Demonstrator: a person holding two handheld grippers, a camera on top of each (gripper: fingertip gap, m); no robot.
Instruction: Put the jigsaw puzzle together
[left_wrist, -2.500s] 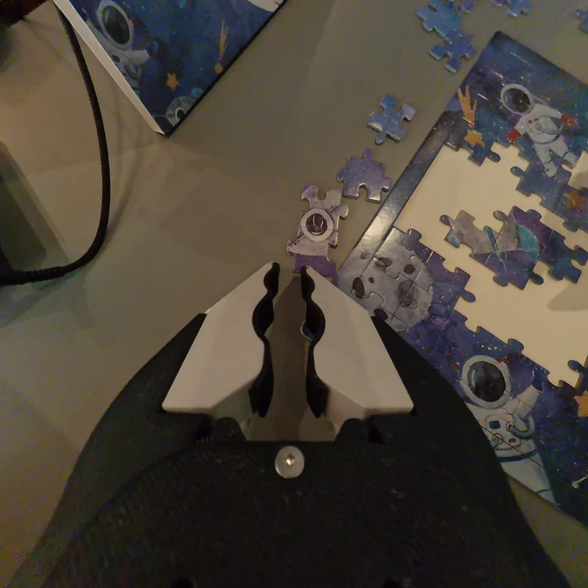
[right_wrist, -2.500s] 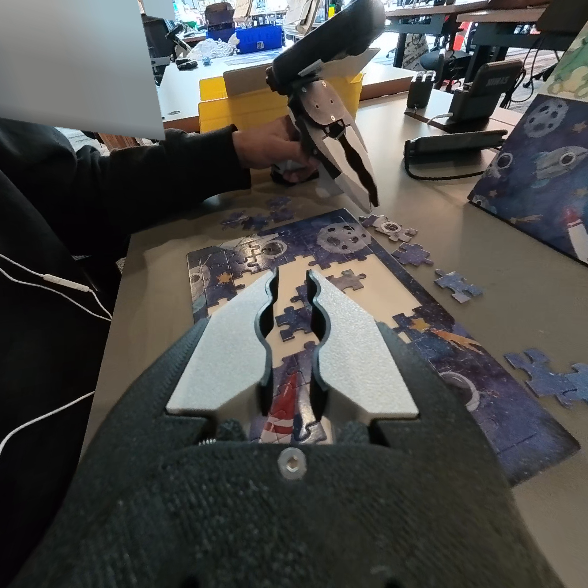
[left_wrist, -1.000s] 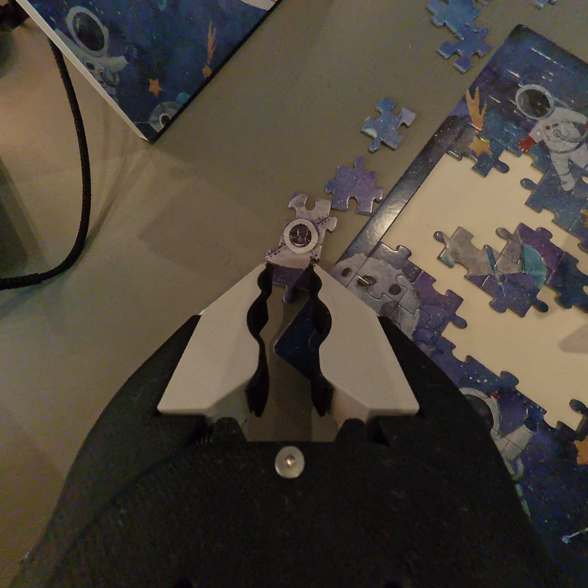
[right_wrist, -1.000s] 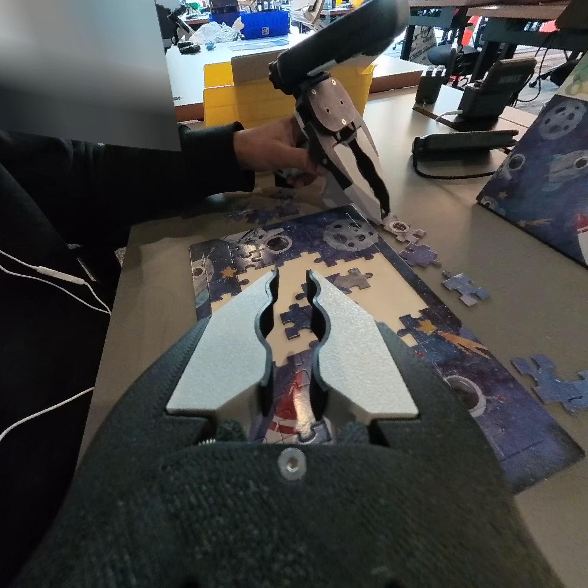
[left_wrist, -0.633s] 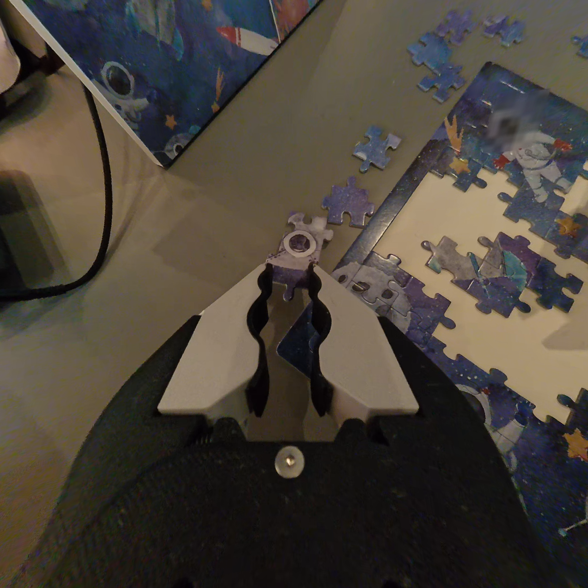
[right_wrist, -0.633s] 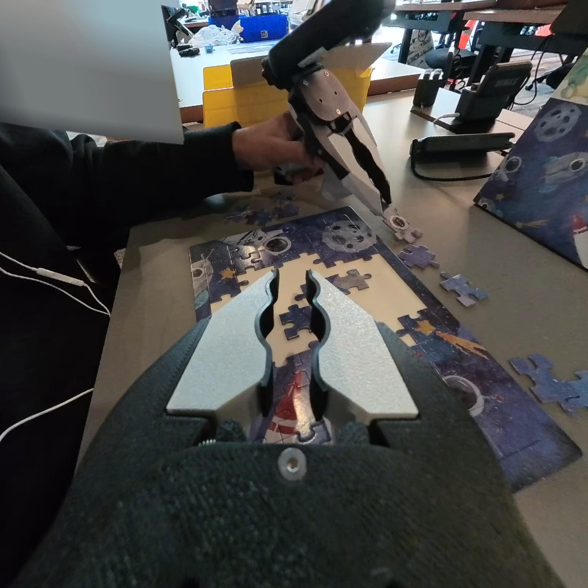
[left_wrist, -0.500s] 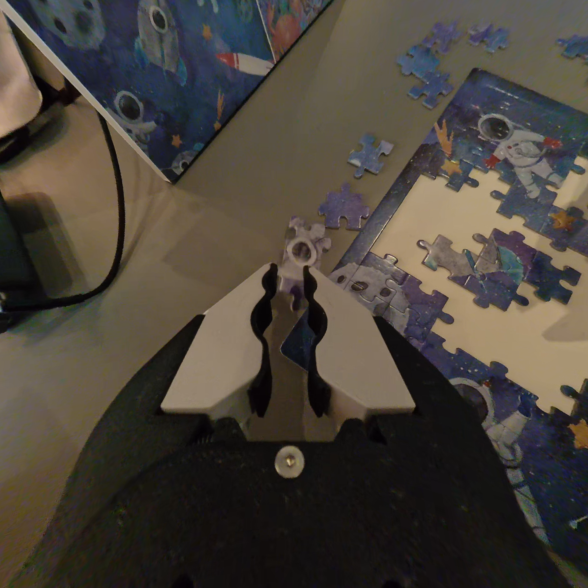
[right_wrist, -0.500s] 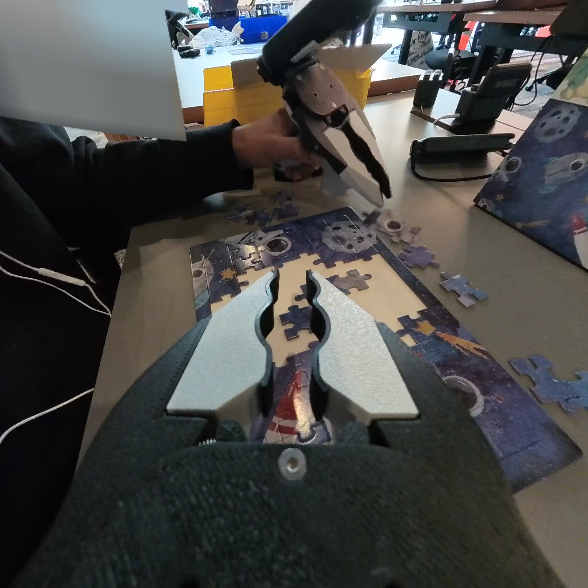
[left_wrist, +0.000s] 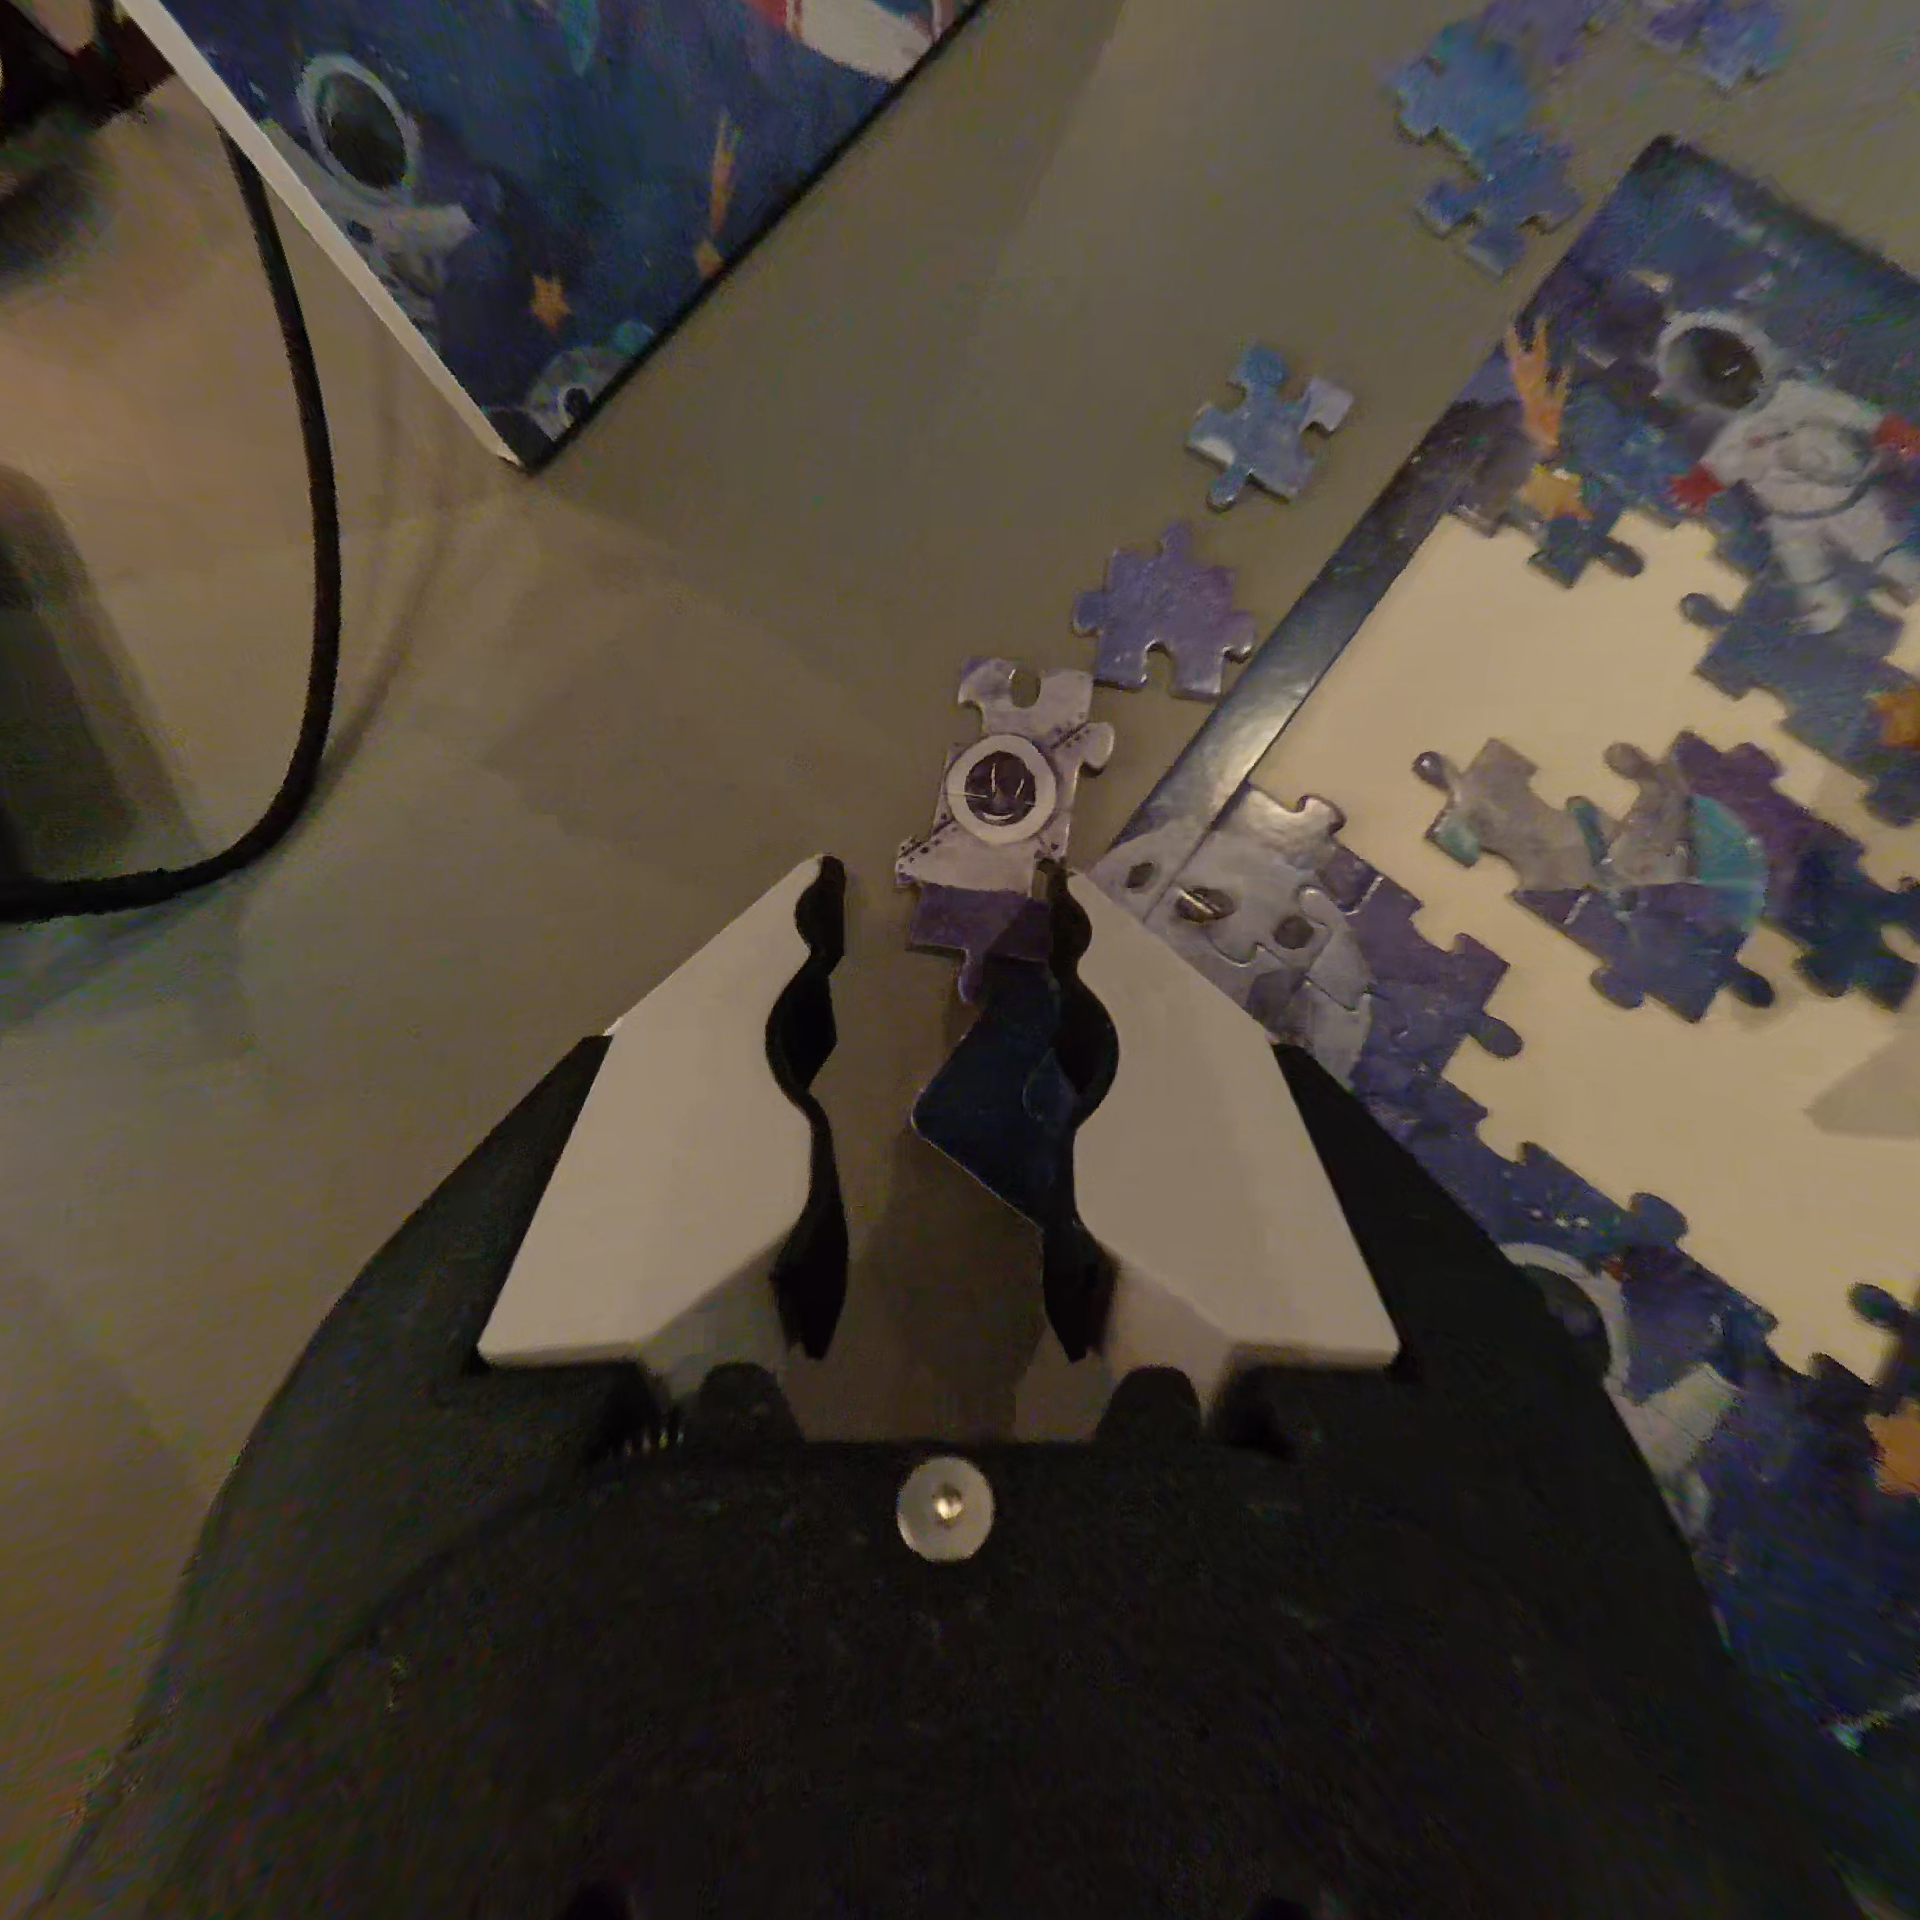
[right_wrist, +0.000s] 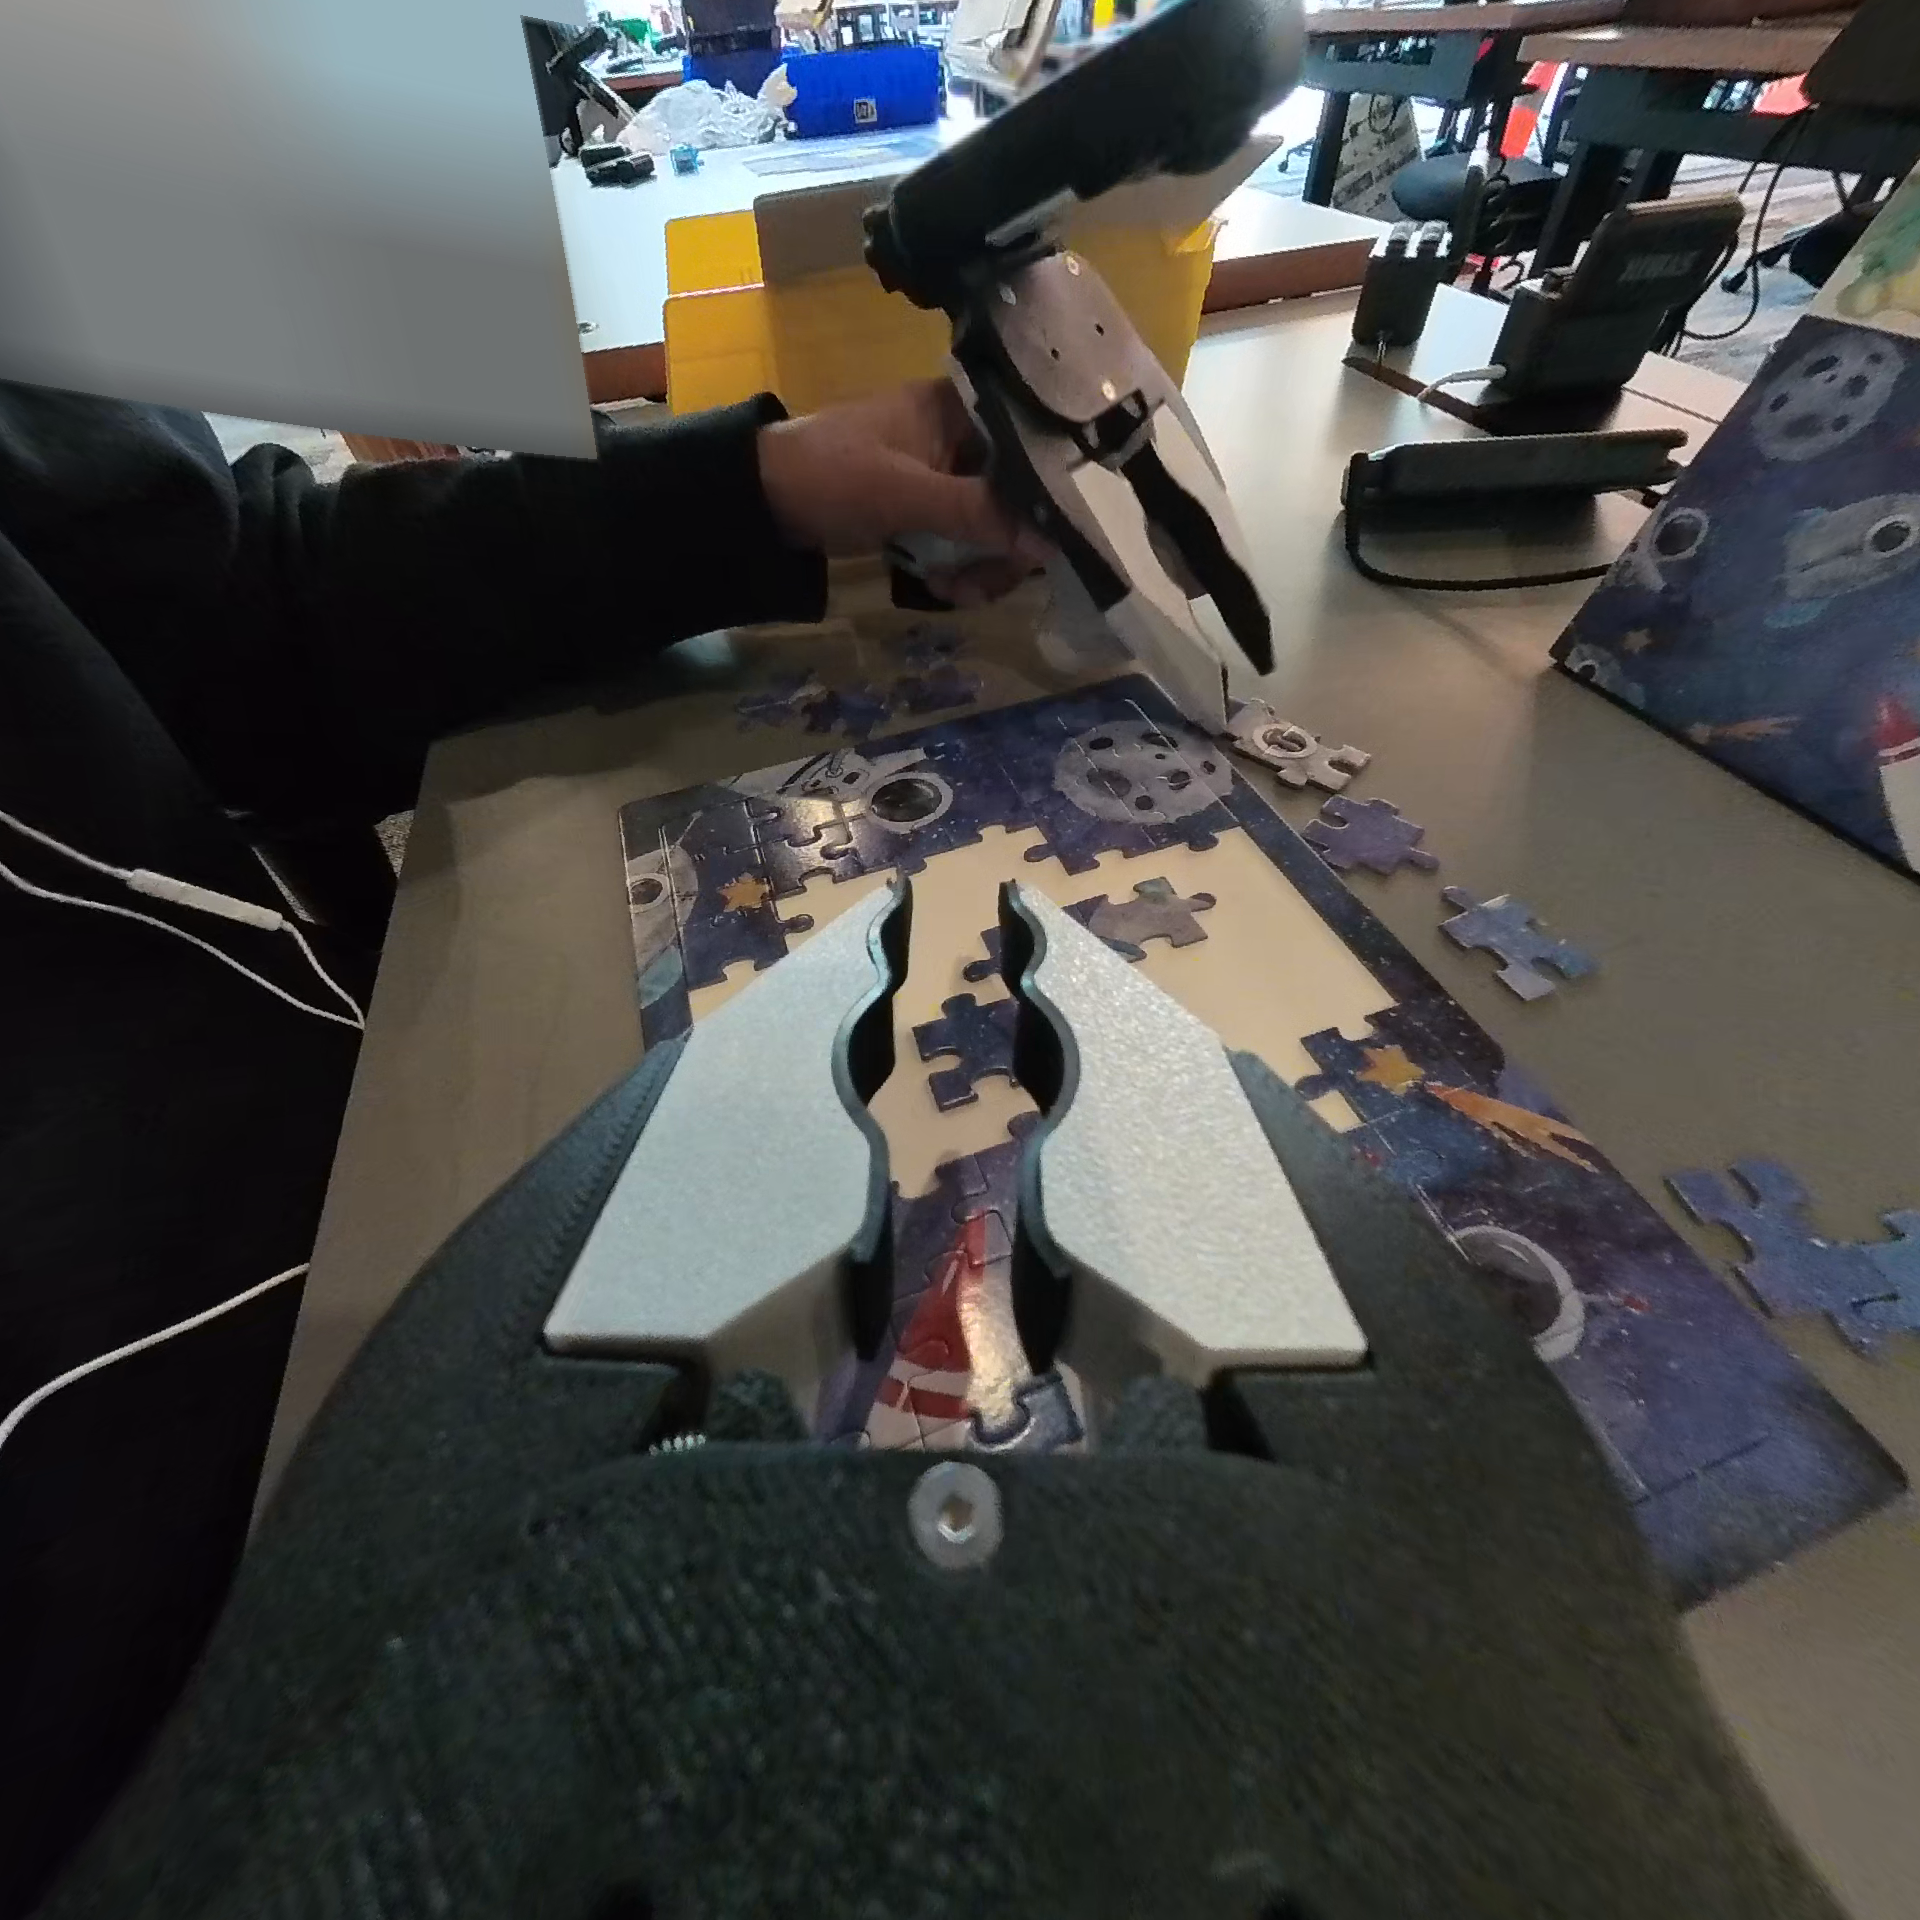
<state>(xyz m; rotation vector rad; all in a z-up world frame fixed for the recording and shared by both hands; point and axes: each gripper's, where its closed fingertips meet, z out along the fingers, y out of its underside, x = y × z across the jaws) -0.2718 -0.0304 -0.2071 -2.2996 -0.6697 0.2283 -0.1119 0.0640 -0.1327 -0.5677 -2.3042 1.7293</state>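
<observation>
- So the porthole piece (left_wrist: 1000, 805) sits flat on the table (left_wrist: 675, 675) again, just ahead of our left gripper (left_wrist: 940, 883). Half a second back it was up off the surface at the tips; now it has dropped, so that grab didn't take.
- Our left jaws have spread wide since then. Only the right-hand fingertip (left_wrist: 1058, 883) seems to touch the piece's near corner; the other one is well clear on the far side.
- Means we're back to regrasping before it can go in the puzzle board (left_wrist: 1340, 665), which lies just to the right of those jaws with its cream middle unfilled.
- Two more loose pieces, a purple one (left_wrist: 1164, 623) and a blue one (left_wrist: 1262, 421), wait farther ahead, beyond the porthole piece.
- Our right gripper (right_wrist: 954, 896) hasn't budged: it hovers over the board, jaws a little apart, nothing between them.
</observation>
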